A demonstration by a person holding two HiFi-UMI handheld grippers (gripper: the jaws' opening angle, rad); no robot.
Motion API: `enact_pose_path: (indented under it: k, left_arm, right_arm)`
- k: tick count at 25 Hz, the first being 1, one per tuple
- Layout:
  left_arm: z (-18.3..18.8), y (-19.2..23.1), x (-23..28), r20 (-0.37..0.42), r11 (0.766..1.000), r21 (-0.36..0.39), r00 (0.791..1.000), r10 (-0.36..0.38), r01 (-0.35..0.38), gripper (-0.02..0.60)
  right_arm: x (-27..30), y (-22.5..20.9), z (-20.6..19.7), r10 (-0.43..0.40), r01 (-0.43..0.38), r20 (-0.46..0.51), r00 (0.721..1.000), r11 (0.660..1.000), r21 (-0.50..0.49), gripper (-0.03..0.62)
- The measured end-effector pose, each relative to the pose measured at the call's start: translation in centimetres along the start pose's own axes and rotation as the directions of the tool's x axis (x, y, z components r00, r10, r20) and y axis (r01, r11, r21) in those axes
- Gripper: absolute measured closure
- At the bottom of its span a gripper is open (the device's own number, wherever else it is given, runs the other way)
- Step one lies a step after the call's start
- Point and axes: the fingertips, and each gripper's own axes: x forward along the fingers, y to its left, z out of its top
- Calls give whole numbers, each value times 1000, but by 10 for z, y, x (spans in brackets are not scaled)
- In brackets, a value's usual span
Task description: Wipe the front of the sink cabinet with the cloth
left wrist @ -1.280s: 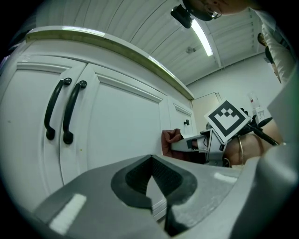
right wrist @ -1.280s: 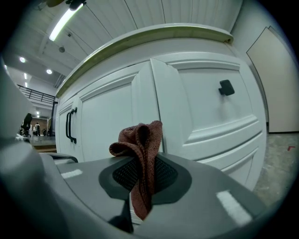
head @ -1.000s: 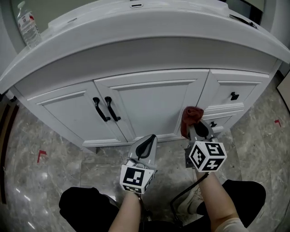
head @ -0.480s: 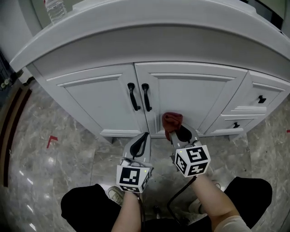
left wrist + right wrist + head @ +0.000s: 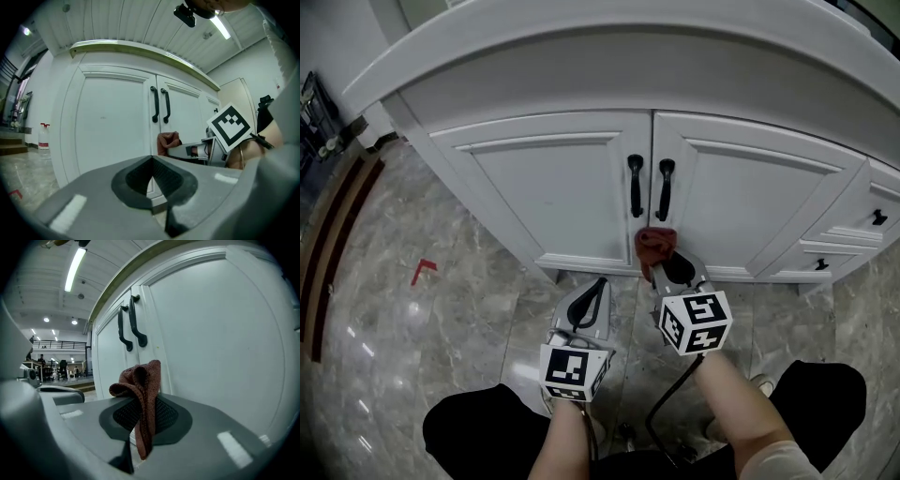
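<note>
A white sink cabinet (image 5: 581, 178) with two doors and black handles (image 5: 650, 186) fills the upper half of the head view. My right gripper (image 5: 667, 267) is shut on a reddish-brown cloth (image 5: 655, 246), which is bunched at the jaw tips and held at the lower edge of the right door, below the handles. In the right gripper view the cloth (image 5: 140, 394) hangs from the closed jaws close to the door (image 5: 220, 333). My left gripper (image 5: 592, 298) is shut with nothing in it, low over the floor in front of the cabinet base. The left gripper view shows the cloth (image 5: 167, 141) beside the doors.
Drawers with black knobs (image 5: 874, 217) sit at the cabinet's right side. Grey marble floor (image 5: 441, 309) lies all around, with a red tape mark (image 5: 422, 272) at the left. Dark steps (image 5: 328, 234) run along the far left edge. The person's knees show at the bottom.
The cloth and right gripper have travelled left along the cabinet front, from the drawer side to below the door handles. The left gripper kept its place beside it.
</note>
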Motion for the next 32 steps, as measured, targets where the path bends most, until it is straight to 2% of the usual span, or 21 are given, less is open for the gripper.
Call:
enact_pose_path:
  k: [6, 14, 23, 28, 32]
  left_arm:
    - [-3, 13, -5, 9, 999, -37, 1000, 16, -15, 581]
    - [-1, -18, 14, 11, 998, -33, 999, -53, 54, 581]
    - [-2, -55, 37, 2, 993, -29, 994, -114, 114, 581]
    - [2, -80, 54, 13, 988, -46, 989, -148, 149, 581]
    - [2, -107, 67, 8, 981, -49, 982, -188, 189, 581]
  right_arm:
    - [-1, 0, -1, -16, 16, 3, 1000, 1000, -20, 513]
    - [-17, -24, -1, -68, 66, -22, 997, 996, -57, 513]
    - [-52, -88, -6, -187, 186, -30, 982, 982, -42, 513]
    - [-79, -125, -6, -262, 261, -33, 964, 965, -33, 513]
    - [-103, -154, 0, -333, 331, -25, 942, 941, -64, 514]
